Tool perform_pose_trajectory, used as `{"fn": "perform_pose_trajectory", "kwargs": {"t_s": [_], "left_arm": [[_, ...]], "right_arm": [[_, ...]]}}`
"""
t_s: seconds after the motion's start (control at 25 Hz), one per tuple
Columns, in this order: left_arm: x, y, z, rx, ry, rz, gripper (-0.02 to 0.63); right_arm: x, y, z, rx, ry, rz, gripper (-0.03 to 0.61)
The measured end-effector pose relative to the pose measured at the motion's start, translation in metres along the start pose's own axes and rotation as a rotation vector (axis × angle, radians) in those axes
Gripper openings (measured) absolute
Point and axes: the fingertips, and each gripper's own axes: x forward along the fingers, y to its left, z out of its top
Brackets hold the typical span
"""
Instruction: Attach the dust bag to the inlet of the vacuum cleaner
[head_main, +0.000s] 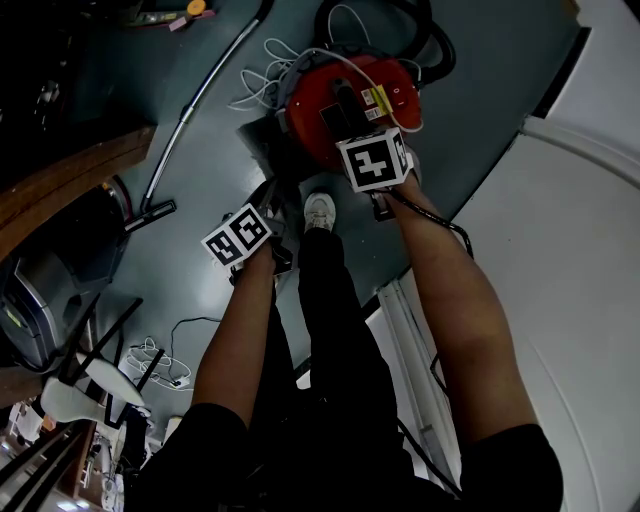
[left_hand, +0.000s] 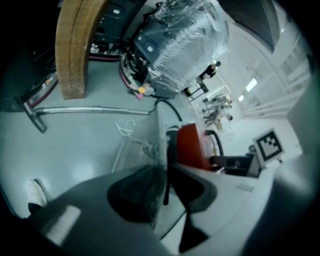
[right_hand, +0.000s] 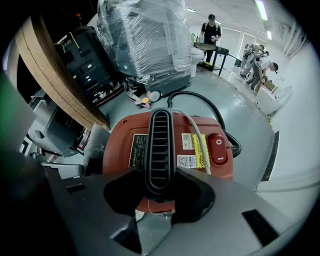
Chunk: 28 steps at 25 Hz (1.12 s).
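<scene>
Two grippers in frame. Right gripper (right_hand: 159, 192) is clamped on the black ribbed handle (right_hand: 160, 145) atop the red vacuum cleaner (head_main: 345, 100) — round drum, glossy plastic lid. Lid carries a red rocker switch (right_hand: 218, 148), a yellow strip label (right_hand: 199, 150) and white QR stickers (right_hand: 186, 161); print too small to read. Left gripper (left_hand: 167, 190) is released, jaws wide, with a thin grey translucent edge of the dust bag (head_main: 262, 140) between them, unpressed. Bag lies crumpled on the floor (head_main: 480, 90) just left of the drum — contents not visible.
</scene>
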Motion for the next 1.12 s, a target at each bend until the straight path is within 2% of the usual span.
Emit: {"fn": "perform_pose_trajectory", "kwargs": {"t_s": [0.08, 0.16, 0.2, 0.24, 0.32, 0.44, 0.6, 0.68, 0.84, 0.88, 0.92, 0.96, 1.12], "left_arm": [[-0.005, -0.002, 0.003, 0.048, -0.012, 0.010, 0.130], [-0.015, -0.006, 0.013, 0.155, -0.045, 0.052, 0.115], [-0.020, -0.009, 0.019, 0.226, -0.067, 0.080, 0.019], [-0.025, -0.012, 0.024, 0.292, -0.087, 0.104, 0.002], [-0.031, -0.019, 0.032, 0.389, -0.115, 0.136, 0.000], [-0.037, -0.033, 0.042, 0.479, -0.135, 0.149, 0.000], [-0.047, -0.051, 0.055, 0.525, -0.167, 0.139, 0.000], [-0.052, -0.055, 0.056, 0.533, -0.166, 0.125, 0.000], [-0.060, -0.059, 0.062, 0.558, -0.154, 0.089, -0.001], [-0.062, -0.062, 0.063, 0.550, -0.153, 0.070, 0.000], [-0.065, -0.068, 0.065, 0.543, -0.154, 0.046, 0.000], [-0.068, -0.075, 0.066, 0.544, -0.157, 0.022, -0.002], [-0.084, -0.113, 0.075, 0.610, -0.180, -0.055, -0.002]], "right_arm": [[0.000, 0.000, -0.001, 0.002, 0.002, -0.001, 0.126], [0.000, 0.000, -0.001, 0.004, 0.004, -0.003, 0.126], [0.001, 0.000, -0.001, 0.005, 0.005, -0.004, 0.127], [0.001, 0.001, -0.001, 0.006, 0.006, -0.004, 0.126], [0.001, 0.001, -0.001, 0.006, 0.005, -0.004, 0.126], [0.001, 0.000, -0.001, 0.006, 0.001, -0.005, 0.126], [0.000, 0.000, -0.002, -0.013, -0.058, -0.017, 0.127], [-0.006, 0.000, -0.005, -0.023, -0.140, -0.050, 0.138], [-0.044, 0.003, -0.009, 0.049, -0.320, -0.130, 0.141], [-0.056, 0.007, -0.010, 0.055, -0.358, -0.138, 0.101], [-0.068, 0.012, -0.012, 0.062, -0.395, -0.138, 0.018], [-0.080, 0.017, -0.013, 0.075, -0.430, -0.133, 0.002], [-0.131, 0.041, -0.013, 0.141, -0.521, -0.134, 0.000]]}}
